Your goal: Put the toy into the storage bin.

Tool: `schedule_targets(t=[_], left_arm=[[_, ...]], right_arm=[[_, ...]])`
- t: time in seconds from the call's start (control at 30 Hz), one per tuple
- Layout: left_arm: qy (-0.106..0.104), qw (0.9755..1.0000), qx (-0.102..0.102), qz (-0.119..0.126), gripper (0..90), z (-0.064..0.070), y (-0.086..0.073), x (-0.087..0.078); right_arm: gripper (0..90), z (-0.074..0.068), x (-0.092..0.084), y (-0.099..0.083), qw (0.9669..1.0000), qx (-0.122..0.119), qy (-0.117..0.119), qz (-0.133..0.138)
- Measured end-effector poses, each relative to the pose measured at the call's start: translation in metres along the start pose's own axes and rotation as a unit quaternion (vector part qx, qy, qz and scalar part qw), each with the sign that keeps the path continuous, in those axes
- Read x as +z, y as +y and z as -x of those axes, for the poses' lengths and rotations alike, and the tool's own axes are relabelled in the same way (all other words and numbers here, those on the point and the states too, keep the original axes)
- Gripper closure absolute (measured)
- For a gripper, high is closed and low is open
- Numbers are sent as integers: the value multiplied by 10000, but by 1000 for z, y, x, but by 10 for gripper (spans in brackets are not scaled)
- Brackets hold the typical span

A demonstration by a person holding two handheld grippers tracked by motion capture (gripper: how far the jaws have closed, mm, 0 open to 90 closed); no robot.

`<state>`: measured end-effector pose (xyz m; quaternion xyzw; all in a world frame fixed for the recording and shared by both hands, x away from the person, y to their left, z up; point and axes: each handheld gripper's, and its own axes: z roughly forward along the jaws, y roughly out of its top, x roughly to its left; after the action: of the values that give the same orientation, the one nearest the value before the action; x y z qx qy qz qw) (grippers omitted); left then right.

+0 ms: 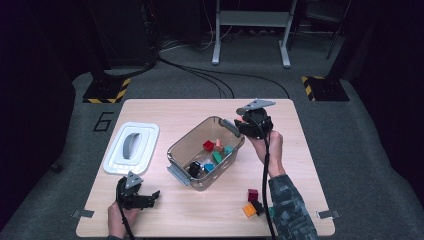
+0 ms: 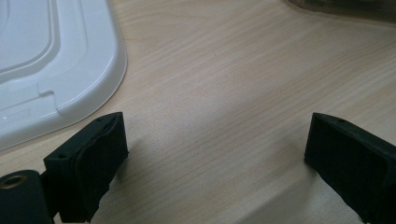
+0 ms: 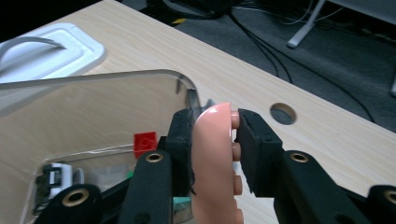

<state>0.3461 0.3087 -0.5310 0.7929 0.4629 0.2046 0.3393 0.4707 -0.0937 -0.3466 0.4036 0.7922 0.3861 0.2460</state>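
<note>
While right gripper [image 3: 212,149] clamps a pink brick [image 3: 215,163], clear bin [image 1: 197,172] holds mixed bricks [image 1: 214,152], left gripper [image 2: 215,163] spread apart.

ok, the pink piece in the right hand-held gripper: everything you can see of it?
The pink piece is a pale, glossy, plastic-looking brick with a rounded top end and a row of round studs down one side. It stands roughly upright, clamped between the black pads of the right hand-held gripper, held in the air over the far corner of the clear bin. Only the pads touch it. Its lower end is cut off by the frame.
</note>
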Motion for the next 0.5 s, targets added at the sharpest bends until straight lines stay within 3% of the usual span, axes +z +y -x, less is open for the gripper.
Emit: schedule_targets(t=[0.3,0.5], left_arm=[[-2,10000,-16,11,56,0,0,0],[5,10000,36,-7,57,-1,0,0]], right_arm=[[670,-12,9,1,9993,21,373,-51],[670,-20,22,-7,9978,54,604,-283]])
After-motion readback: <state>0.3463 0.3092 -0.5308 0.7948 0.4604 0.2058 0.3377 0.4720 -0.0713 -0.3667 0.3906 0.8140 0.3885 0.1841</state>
